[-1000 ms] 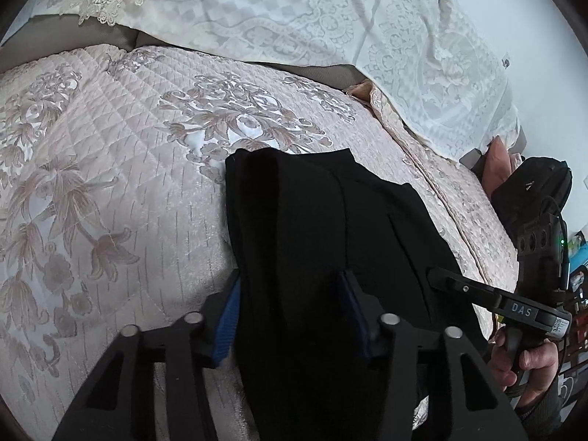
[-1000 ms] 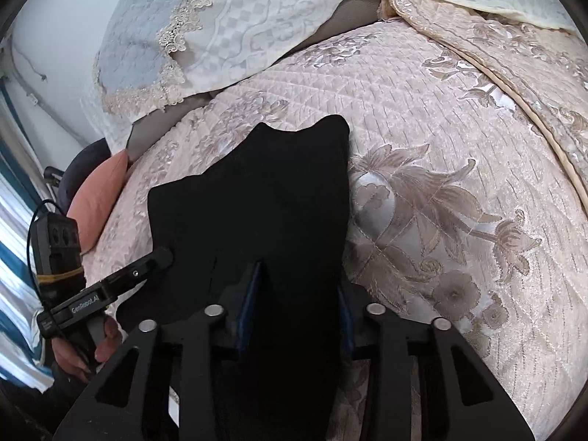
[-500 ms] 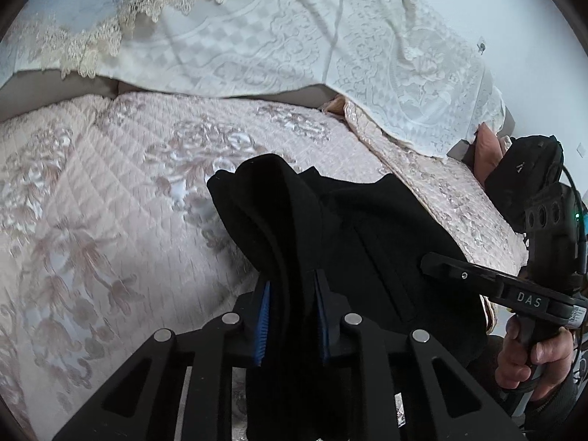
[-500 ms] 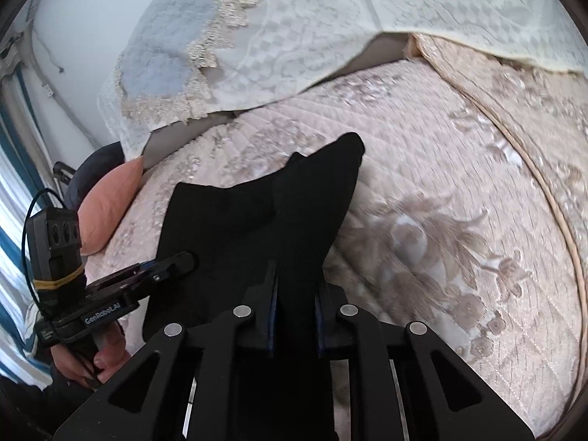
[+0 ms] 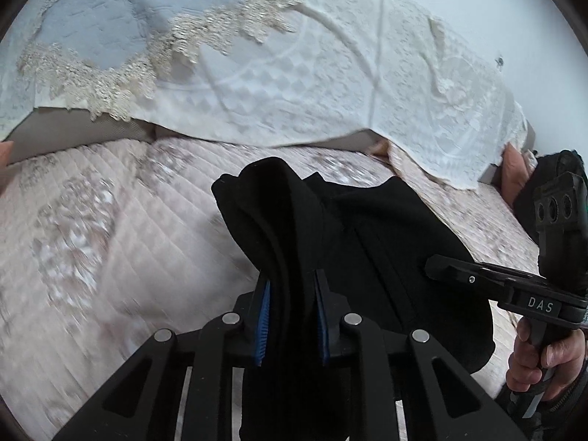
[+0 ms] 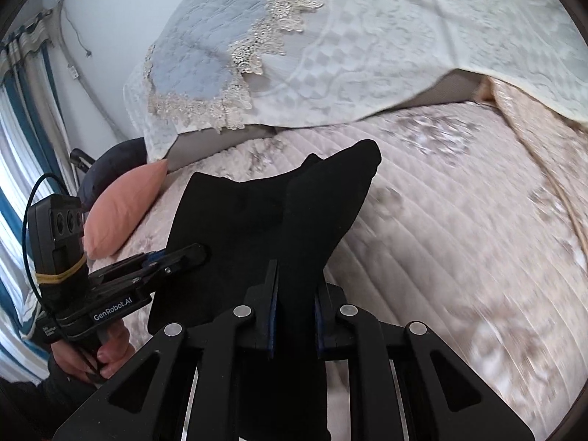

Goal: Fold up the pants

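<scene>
The black pants point(image 5: 386, 242) hang lifted above the pink quilted bed, held at two spots along one edge. My left gripper point(image 5: 292, 286) is shut on a bunched fold of the pants at their left end. My right gripper point(image 6: 296, 275) is shut on the pants point(image 6: 257, 220) at their right end. Each gripper shows in the other's view: the right one point(image 5: 437, 270) at the right edge, the left one point(image 6: 198, 253) at the left edge. The cloth's lower part is hidden behind the gripper bodies.
The pink quilted bedspread point(image 5: 110, 242) lies under the pants. A white lace cover point(image 5: 294, 73) drapes the headboard behind. A salmon cushion point(image 6: 125, 205) and a dark cushion sit at the bed's left side, near striped curtains point(image 6: 14, 139).
Both grippers closed on the pants' edge and lifted it up off the bed. The cloth now hangs bunched between them, and the views tilted up toward the headboard.
</scene>
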Tool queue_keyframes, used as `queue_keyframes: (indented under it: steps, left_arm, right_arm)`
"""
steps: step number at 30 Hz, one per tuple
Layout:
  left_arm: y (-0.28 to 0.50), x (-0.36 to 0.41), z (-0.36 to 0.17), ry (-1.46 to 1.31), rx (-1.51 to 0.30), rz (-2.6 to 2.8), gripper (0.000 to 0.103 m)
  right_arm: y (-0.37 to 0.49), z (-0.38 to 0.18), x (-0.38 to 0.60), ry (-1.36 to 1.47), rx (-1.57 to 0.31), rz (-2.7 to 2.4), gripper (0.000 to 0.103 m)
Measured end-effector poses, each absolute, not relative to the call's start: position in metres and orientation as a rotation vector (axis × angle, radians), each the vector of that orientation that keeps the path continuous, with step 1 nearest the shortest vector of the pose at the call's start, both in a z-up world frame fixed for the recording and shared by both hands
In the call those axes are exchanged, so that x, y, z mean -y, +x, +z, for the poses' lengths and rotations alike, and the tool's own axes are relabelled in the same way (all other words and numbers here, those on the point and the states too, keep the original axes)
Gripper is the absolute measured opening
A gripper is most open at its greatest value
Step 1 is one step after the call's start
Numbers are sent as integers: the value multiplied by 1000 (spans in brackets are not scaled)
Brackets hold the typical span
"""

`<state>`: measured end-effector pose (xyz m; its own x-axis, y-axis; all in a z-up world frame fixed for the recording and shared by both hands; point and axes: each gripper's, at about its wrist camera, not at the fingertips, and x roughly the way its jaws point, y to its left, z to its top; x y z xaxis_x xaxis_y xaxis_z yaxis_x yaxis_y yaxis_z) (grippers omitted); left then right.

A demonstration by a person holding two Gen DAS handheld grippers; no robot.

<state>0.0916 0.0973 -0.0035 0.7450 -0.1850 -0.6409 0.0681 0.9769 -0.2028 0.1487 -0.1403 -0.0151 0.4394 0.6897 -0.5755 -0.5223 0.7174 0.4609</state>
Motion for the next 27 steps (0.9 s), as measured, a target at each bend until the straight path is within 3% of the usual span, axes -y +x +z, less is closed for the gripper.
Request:
queue_keyframes:
  steps: [14, 17, 21, 27]
  left_arm:
    - [164, -174, -36, -222, -754, -84, 23]
    - [172, -184, -54, -243, -787, -69, 27]
    - [172, -204, -66, -328, -808, -75, 36]
    - [154, -208, -53, -297, -796, 27, 37]
  right_arm:
    - [232, -44, 71, 253, -885, 797, 15]
    - [244, -61, 68, 259, -932, 780, 16]
    - [255, -79, 79, 286, -983, 741, 35]
    - [236, -57, 86, 173, -903, 650, 36]
